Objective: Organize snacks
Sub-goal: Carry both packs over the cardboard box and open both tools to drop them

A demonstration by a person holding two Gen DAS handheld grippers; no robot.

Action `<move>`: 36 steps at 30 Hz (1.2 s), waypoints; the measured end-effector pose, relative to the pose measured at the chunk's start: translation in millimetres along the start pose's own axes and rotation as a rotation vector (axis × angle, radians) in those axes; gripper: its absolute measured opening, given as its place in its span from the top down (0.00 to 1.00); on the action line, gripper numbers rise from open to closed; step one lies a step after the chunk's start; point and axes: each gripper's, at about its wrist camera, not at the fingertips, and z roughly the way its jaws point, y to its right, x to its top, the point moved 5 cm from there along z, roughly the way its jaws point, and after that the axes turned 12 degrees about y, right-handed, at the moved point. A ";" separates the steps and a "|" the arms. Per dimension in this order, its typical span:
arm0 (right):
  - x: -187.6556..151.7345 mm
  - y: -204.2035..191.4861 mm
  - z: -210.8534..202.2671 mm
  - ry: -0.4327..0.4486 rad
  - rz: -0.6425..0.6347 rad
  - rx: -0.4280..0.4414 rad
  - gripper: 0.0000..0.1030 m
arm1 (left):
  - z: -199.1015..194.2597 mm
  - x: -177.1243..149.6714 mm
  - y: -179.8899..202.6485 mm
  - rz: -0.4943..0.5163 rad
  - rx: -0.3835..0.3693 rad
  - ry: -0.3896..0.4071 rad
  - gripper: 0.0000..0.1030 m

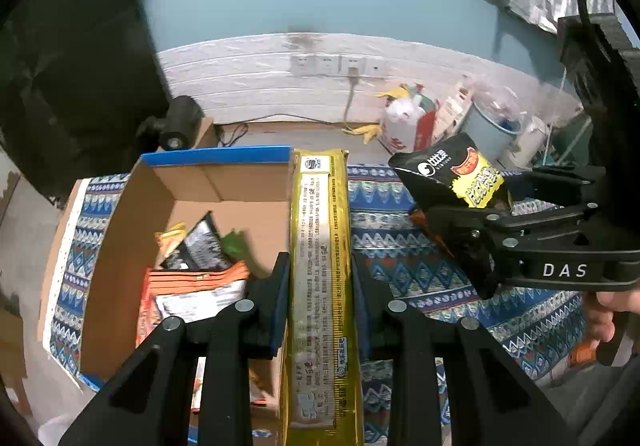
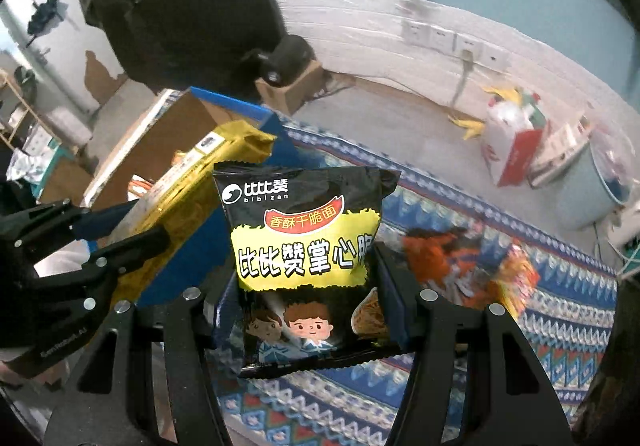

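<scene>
Clenched in our left gripper is a long gold snack packet, tilted downward beside the open cardboard box that holds other snacks. Our right gripper grasps a black noodle bag (upright, label toward us) above the patterned cloth on the desk, angled steeply down, just right of the left one.

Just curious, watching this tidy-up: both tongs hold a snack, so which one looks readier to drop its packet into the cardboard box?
Probably the left tongs: their long gold packet already hangs at the box edge; the right tongs are farther off.
</scene>
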 end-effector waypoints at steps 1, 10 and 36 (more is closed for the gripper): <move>2.0 -3.6 3.2 -0.001 -0.004 0.004 0.42 | -0.7 -0.1 -5.0 -0.008 0.003 0.002 0.72; 20.1 -46.8 37.8 -0.024 -0.040 0.049 0.42 | -5.1 -5.3 -62.8 -0.095 0.050 0.012 0.72; 44.0 -129.7 117.8 -0.104 -0.078 0.126 0.41 | 11.4 -38.9 -186.9 -0.346 0.140 -0.031 0.72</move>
